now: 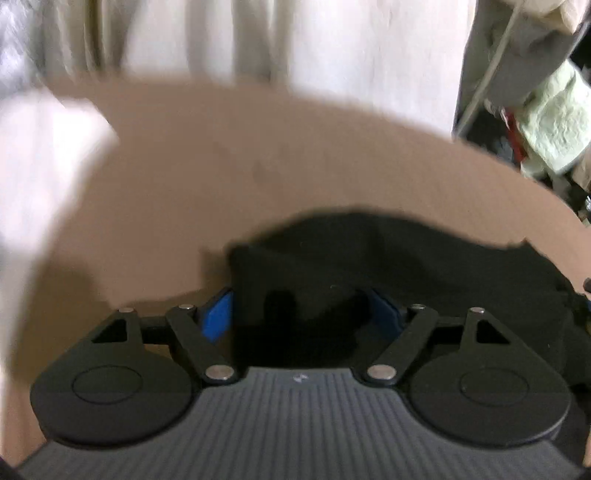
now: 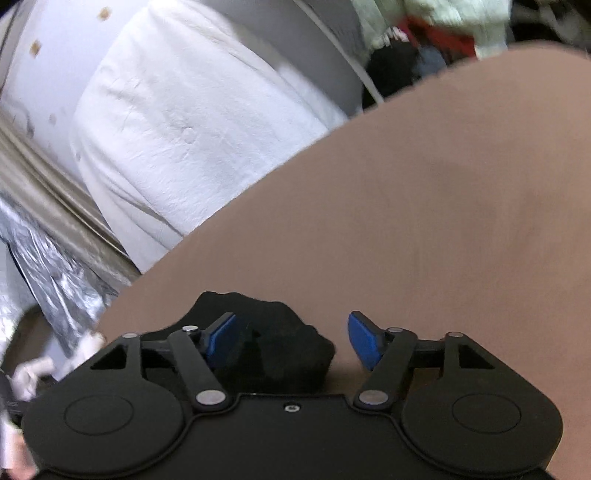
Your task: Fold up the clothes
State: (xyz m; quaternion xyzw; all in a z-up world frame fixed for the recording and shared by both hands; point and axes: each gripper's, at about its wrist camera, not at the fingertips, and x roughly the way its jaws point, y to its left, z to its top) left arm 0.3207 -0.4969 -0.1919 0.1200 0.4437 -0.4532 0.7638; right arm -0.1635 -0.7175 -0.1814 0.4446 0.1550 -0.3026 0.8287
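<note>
A black garment (image 1: 388, 258) lies on the brown table (image 1: 258, 155) in the left wrist view, spread from the middle toward the right. My left gripper (image 1: 301, 314) hovers over its near edge with its blue pads (image 1: 218, 317) wide apart, and dark cloth lies between them without being pinched. In the right wrist view a bunched end of the black garment (image 2: 273, 339) sits on the brown table (image 2: 443, 203). My right gripper (image 2: 291, 339) stands open over it: the left blue pad (image 2: 221, 338) is beside the cloth and the right one is over bare table.
A white cloth (image 1: 40, 158) lies at the table's left edge. Beyond the table hang pale curtains (image 1: 221, 33) and white bedding (image 2: 177, 122). A heap of clothes (image 2: 424, 40) and a pale green bundle (image 1: 557, 118) sit past the far right edge. Crinkled silver foil (image 2: 55, 266) lies lower left.
</note>
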